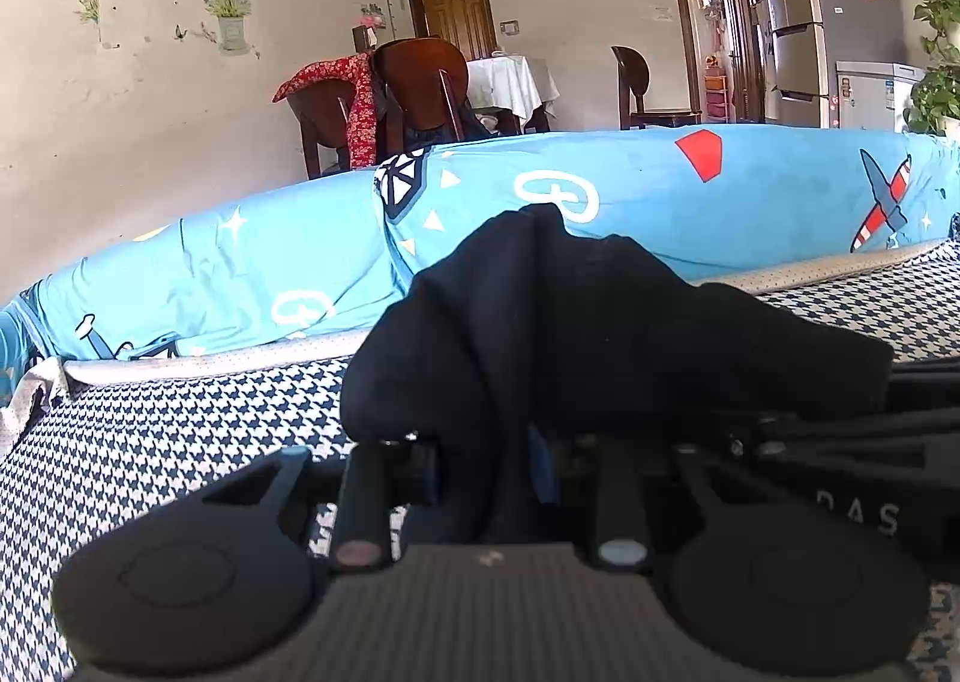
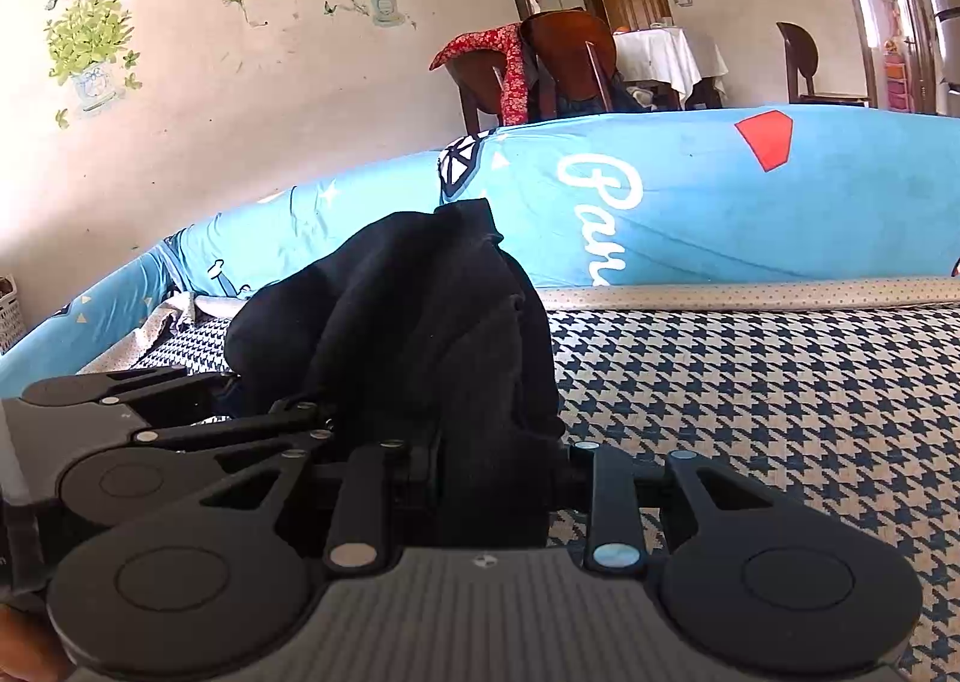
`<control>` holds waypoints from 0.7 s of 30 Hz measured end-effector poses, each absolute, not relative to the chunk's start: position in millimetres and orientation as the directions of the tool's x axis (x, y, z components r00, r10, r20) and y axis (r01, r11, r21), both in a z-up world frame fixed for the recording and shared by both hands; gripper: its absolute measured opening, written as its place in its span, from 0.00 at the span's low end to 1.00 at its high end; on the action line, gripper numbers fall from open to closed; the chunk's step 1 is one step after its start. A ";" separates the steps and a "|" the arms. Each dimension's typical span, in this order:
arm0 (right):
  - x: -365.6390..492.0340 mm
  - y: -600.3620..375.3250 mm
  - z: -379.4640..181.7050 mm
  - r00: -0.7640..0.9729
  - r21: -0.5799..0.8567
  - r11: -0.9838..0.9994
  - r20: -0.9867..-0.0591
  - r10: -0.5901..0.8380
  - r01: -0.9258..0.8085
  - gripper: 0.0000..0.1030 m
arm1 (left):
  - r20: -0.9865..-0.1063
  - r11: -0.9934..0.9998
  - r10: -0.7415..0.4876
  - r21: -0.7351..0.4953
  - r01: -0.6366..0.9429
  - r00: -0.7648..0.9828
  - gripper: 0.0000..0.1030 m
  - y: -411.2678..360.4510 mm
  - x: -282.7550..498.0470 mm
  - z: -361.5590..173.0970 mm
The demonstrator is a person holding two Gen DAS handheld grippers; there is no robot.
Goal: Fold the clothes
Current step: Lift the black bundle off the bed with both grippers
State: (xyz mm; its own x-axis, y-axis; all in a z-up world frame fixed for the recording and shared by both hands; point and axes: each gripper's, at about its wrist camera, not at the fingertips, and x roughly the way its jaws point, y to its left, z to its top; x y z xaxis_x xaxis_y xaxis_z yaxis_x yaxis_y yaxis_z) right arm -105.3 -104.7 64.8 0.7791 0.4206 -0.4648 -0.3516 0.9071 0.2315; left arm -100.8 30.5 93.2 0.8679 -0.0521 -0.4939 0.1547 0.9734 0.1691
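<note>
A black garment [image 1: 576,334] is pinched by both grippers at once, bunched up into a rumpled peak over the houndstooth-covered bed [image 1: 180,442]. In the left wrist view, the left gripper [image 1: 486,460] is seen pressed together on a thick fold of the dark cloth, which is heaped up right in front of it and spills off toward the right, where the black linkage of the other gripper is partly caught at the frame edge. In the right wrist view, the right gripper [image 2: 498,472] is likewise clamped on the fabric, with the cloth piled up tall just ahead and draped to the left over the left gripper's arms. So the two grippers are held just beside each other, pretty much side by side, with the garment gathered between and above them, lifted in the middle and trailing down onto the bed surface. The far edge of the bed is bordered by a padded blue cartoon-print bumper [image 2: 690,214], and the garment sits near that edge but clearly apart from it. Behind it, wooden chairs [image 1: 420,87] with a red floral cloth [image 1: 360,105] slung over one can be made out.
</note>
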 end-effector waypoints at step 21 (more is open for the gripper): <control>-87.3 -78.7 70.4 0.765 0.228 0.880 -0.435 0.476 -0.418 0.28 | -0.467 0.983 0.014 0.168 0.073 0.884 0.26 52.8 -91.5 93.1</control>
